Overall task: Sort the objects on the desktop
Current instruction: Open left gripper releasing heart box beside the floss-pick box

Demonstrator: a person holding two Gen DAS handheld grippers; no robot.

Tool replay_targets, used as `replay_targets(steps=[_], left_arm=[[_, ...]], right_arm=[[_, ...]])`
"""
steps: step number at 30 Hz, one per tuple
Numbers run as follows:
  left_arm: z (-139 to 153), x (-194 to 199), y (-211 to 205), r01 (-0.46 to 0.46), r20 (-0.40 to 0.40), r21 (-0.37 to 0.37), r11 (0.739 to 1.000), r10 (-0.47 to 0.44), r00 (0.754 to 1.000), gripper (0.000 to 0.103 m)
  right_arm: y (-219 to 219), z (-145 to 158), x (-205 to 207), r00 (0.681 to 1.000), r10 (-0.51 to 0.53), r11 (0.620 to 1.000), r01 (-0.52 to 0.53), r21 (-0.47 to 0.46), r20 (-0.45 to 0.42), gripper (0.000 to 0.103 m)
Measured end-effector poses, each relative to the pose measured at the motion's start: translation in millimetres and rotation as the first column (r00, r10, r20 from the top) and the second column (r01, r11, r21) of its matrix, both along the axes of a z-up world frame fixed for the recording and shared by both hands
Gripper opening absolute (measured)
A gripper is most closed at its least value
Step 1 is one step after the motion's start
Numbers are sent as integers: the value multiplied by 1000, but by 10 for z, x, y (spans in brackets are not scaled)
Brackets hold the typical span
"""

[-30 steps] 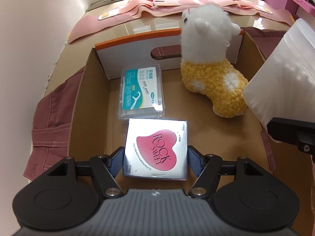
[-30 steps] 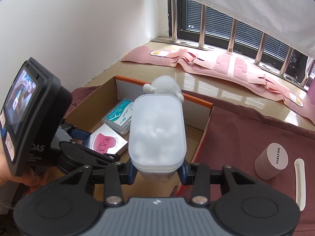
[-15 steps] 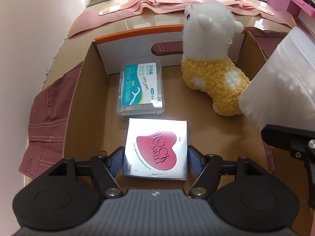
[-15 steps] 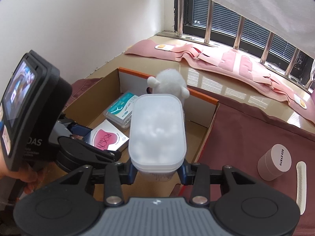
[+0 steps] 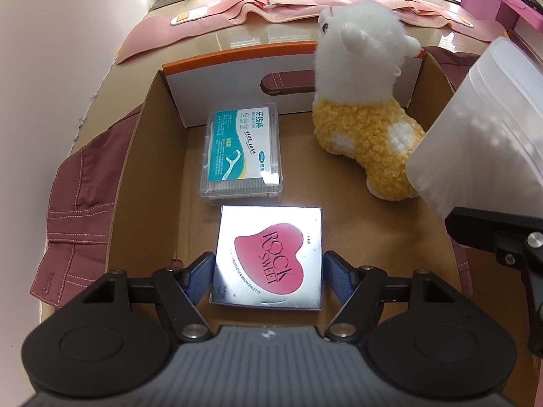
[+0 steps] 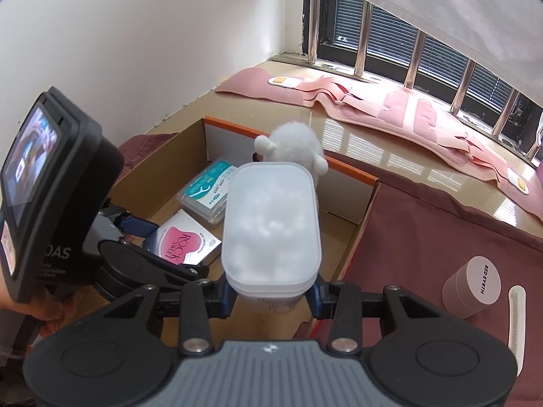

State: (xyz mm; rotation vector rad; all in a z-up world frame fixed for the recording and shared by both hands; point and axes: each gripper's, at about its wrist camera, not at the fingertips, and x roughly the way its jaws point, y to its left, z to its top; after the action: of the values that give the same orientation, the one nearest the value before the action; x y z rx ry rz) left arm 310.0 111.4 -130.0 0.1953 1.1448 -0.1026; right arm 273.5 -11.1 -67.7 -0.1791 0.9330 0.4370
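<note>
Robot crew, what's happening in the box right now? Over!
Left gripper opening, palette box down in cardboard box. Right gripper clamps frosted tub. Plush alpaca crowds the corner.

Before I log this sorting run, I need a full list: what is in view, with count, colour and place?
cardboard box: 1, brown, orange-edged, on maroon cloth
floss pick case: 1, clear, teal label, box floor
palette box: 1, silver, pink heart, box floor
plush alpaca: 1, white and yellow, in box
frosted tub: 1, translucent white, above box
round jar: 1, pinkish, on cloth
pink straps: several, by window
left claw: opening around palette box
right claw: gripping frosted tub
</note>
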Motion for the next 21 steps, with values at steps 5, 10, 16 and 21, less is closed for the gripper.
replay_targets(steps=[5, 10, 16, 21], left_arm=[[35, -35, -19, 5, 0, -12, 1000, -5, 1000, 82], [156, -79, -17, 19, 29, -11, 1000, -19, 999, 87], [428, -188, -10, 57, 71, -10, 998, -56, 996, 87], [711, -336, 129, 53, 116, 12, 999, -54, 992, 87]], right_arm=[[-26, 40, -9, 1000, -3, 1000, 3, 6, 9, 40], [-91, 115, -45, 999, -18, 1000, 18, 18, 27, 40], [-153, 200, -83, 999, -29, 999, 27, 28, 36, 40], [-73, 213, -118, 999, -7, 1000, 6, 23, 37, 40]])
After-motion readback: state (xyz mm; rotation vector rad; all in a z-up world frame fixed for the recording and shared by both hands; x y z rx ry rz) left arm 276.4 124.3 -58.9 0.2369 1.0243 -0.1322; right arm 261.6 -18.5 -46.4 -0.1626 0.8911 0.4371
